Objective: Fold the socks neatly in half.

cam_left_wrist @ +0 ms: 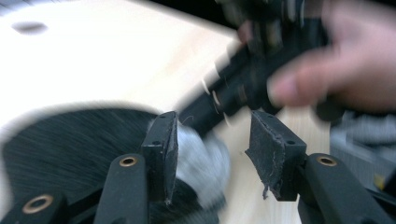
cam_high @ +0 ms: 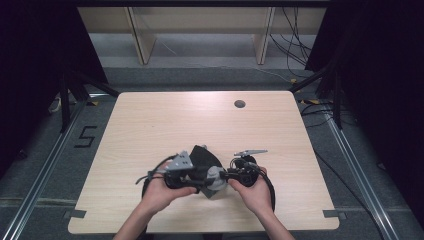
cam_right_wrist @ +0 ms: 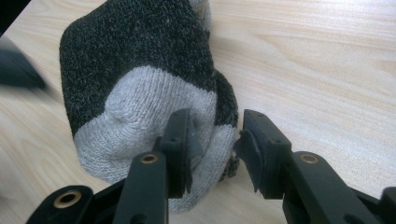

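Observation:
A dark grey sock [cam_high: 204, 159] with a light grey toe lies bunched on the wooden table [cam_high: 150, 125], between my two grippers. My left gripper [cam_high: 196, 181] comes in from the left. In the left gripper view its jaws [cam_left_wrist: 212, 140] stand apart; the sock [cam_left_wrist: 70, 154] is beside and behind the left pad, and nothing is pressed between them. My right gripper [cam_high: 226, 176] comes in from the right. In the right gripper view its jaws [cam_right_wrist: 217, 135] straddle the edge of the sock [cam_right_wrist: 135, 70], and the knit fills the gap from pad to pad.
A round cable hole [cam_high: 240, 104] sits near the table's far edge. The other hand with its gripper [cam_left_wrist: 280, 70] shows blurred close ahead in the left gripper view. Cables trail from both grippers toward the table's near edge.

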Demonstrator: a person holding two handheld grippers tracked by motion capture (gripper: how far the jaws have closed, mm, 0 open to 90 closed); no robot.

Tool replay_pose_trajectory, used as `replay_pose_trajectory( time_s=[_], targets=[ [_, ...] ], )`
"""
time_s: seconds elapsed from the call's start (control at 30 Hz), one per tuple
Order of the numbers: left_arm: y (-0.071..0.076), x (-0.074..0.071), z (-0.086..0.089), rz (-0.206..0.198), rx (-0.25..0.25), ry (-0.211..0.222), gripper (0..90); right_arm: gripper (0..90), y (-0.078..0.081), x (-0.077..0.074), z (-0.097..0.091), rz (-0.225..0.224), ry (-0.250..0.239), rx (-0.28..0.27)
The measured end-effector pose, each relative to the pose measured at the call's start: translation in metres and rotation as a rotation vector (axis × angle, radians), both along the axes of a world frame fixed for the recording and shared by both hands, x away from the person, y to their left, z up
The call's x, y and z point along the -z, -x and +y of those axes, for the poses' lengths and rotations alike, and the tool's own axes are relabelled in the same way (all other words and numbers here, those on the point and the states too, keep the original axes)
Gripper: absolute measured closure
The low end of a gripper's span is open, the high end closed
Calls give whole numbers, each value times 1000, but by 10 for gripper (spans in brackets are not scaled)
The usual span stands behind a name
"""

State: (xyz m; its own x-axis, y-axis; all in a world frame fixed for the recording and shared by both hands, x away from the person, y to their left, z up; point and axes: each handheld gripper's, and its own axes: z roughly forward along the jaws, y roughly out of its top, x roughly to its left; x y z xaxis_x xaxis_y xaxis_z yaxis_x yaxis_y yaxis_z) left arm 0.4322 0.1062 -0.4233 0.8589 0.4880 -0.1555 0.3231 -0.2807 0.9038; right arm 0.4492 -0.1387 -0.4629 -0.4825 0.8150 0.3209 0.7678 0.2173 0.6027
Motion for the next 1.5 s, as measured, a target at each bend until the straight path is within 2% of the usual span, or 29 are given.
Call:
replay_pose_trajectory(
  time_s=[0.1,0.13,0.2,0.23,0.3,0.33,0.4,0.5,0.57,0.6,0.63,0.7,0.73,0.77,0.87,0.9,0.97,1.0,1.03,1.07,1.1,1.13,1.17,1.2,1.3,1.37,1.4,1.47,1.5],
  targets=[
    [-16,-5,11,-32,-121,-21,563,635,-2,1,0,-15,2,-23],
    [-23,-2,12,-37,-146,-54,588,634,-1,0,-1,-24,22,-13],
    [-33,10,6,-17,-161,-89,614,634,-1,-1,0,-25,16,-29],
    [-35,16,1,-4,-133,-108,623,634,-1,-2,0,-23,16,-31],
    [-33,27,-11,17,-77,-103,636,634,-1,-2,0,-28,36,-27],
    [-30,31,-17,29,-52,-118,644,634,-1,-2,-1,-28,21,-41],
    [-26,40,-26,27,-19,-149,662,631,-1,-1,-1,-25,21,-31],
    [-24,49,-30,43,-30,-182,688,625,-1,-2,-2,-22,39,-23],
    [-24,51,-29,43,-46,-188,693,625,1,-6,-4,-41,22,-22],
    [-24,51,-29,40,-48,-194,693,635,5,-12,-3,-52,7,14],
    [-23,52,-30,39,-53,-184,693,647,8,-16,-2,-64,-10,17],
    [-24,53,-31,38,-52,-185,694,660,13,-24,1,-100,-43,-24],
    [-25,52,-30,34,-40,-207,693,664,14,-25,3,-100,-44,-40],
    [-25,51,-30,37,-43,-211,692,666,17,-24,7,-69,-49,-56],
    [-26,43,-26,50,-45,-193,661,670,21,-9,15,-23,21,-74],
    [-27,41,-24,47,-48,-168,626,674,21,-5,15,3,5,-57],
    [-29,32,-15,32,-83,-140,605,677,18,-4,11,-30,-1,-75],
    [-32,27,-8,6,-119,-154,606,679,19,-5,12,2,2,-52],
    [-34,24,-4,-4,-133,-168,624,683,18,-4,11,11,27,-44],
    [-37,23,1,6,-152,-167,639,685,17,-3,11,8,28,-46],
    [-40,23,8,0,-169,-203,648,690,17,-3,11,8,30,-53],
    [-43,24,13,-21,-187,-262,663,693,16,-3,11,-1,48,-49],
    [-44,27,15,-7,-186,-260,664,696,17,-3,12,-7,34,-70],
    [-44,32,16,6,-173,-251,671,699,14,0,10,-61,45,-91],
    [-41,41,12,1,-161,-336,684,702,13,1,11,-83,61,-95],
    [-41,46,10,7,-171,-361,694,703,12,1,10,-71,48,-124],
    [-41,47,10,-19,-172,-395,697,705,12,1,10,-74,52,-120],
    [-38,49,9,-53,-169,-423,702,708,12,2,11,-73,46,-125],
    [-36,51,8,-57,-185,-404,705,709,12,2,10,-77,54,-122]
  ],
)
